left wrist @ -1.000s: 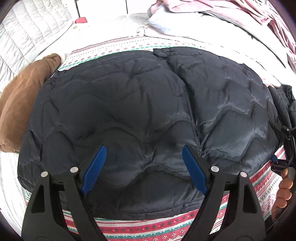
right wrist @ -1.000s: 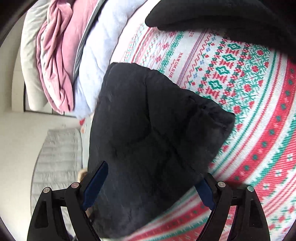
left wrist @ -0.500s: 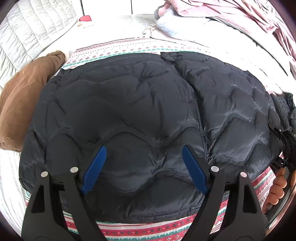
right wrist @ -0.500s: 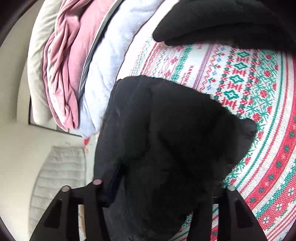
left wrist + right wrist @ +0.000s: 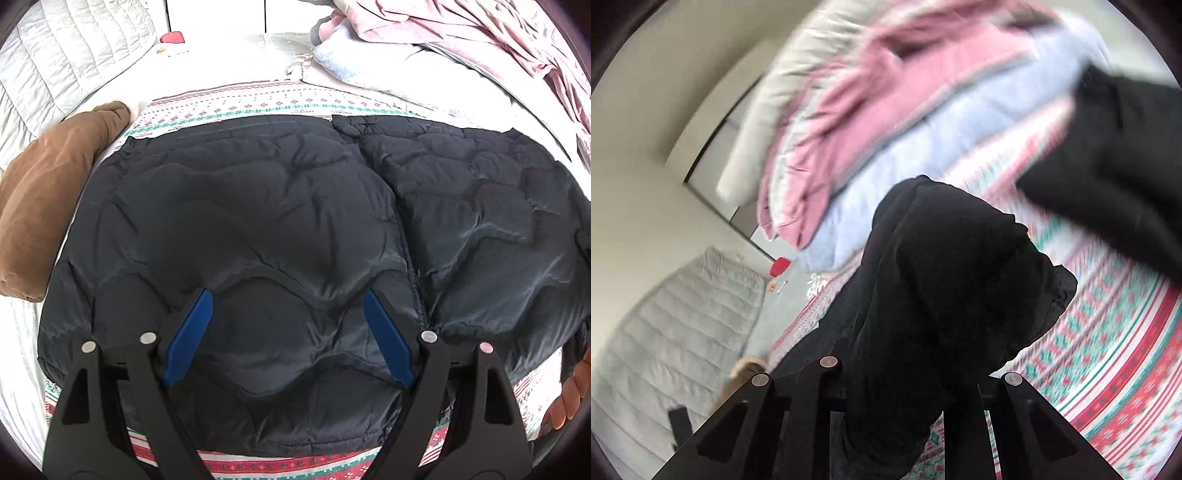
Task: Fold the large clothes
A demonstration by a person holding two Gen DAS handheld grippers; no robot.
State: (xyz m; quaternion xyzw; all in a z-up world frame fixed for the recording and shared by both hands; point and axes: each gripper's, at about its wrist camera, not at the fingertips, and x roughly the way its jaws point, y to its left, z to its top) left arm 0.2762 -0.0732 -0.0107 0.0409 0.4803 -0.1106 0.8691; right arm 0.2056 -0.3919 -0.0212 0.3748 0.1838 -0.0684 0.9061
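Observation:
A large black quilted puffer jacket (image 5: 280, 229) lies spread flat on a red, green and white patterned blanket (image 5: 236, 107). My left gripper (image 5: 286, 339) is open, its blue pads just above the jacket's near hem, holding nothing. My right gripper (image 5: 894, 391) is shut on a black sleeve of the jacket (image 5: 945, 280) and holds it lifted off the blanket (image 5: 1115, 354); its fingertips are hidden in the fabric. The right hand's fingers (image 5: 572, 391) show at the far right edge of the left wrist view.
A brown cushion (image 5: 40, 206) lies left of the jacket. A grey quilted headboard (image 5: 66, 62) stands at the back left. Pink (image 5: 461, 33) and pale blue (image 5: 369, 62) bedding is piled at the back right. A small red object (image 5: 173, 37) sits at the back.
My right gripper closed on the black sleeve and lifted it, swinging the view up toward the bedding. The left gripper stayed open and drew back slightly, showing more of the jacket.

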